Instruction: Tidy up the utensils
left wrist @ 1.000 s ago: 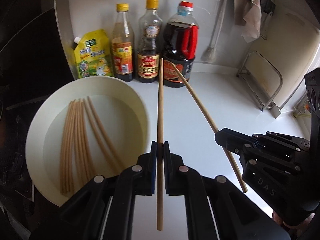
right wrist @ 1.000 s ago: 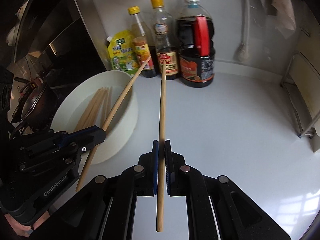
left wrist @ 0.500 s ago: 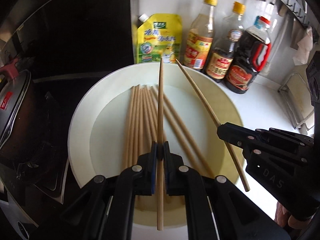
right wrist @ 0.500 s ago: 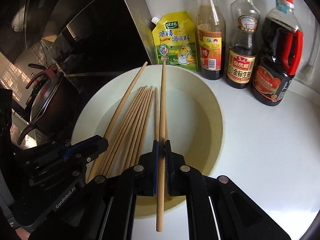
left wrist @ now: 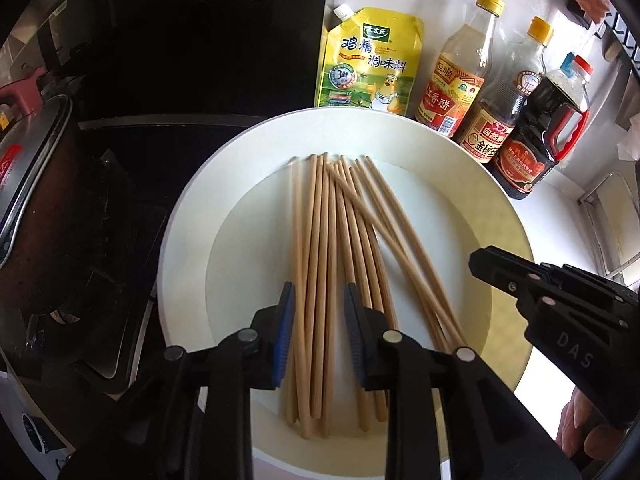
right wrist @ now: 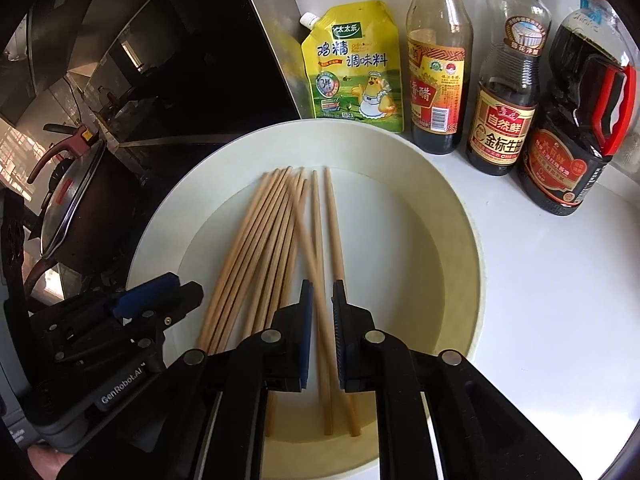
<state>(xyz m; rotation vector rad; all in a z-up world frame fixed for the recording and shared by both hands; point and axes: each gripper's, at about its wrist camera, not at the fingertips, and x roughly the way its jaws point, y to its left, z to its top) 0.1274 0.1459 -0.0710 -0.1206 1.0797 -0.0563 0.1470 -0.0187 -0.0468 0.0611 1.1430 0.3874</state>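
Both claws hang over a white bowl [left wrist: 508, 208] on the counter. The left gripper [left wrist: 318, 300] is opening, nothing pinched. The right gripper [right wrist: 322, 294] stands slightly parted and seems to grip nothing. The wooden chopsticks [left wrist: 320, 232] lie loose in the bowl beneath both. Sauce bottles [right wrist: 436, 80] stand beyond.

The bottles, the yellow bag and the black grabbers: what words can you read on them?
"鸡精 调味料": yellow pouch
"香醋": vinegar bottle
"自然鲜 金标生抽": soy sauce bottle
"GenRobot.AI": left gripper
"DAS": right gripper
Red-handled jug: label too blurred. Small print: unreadable.
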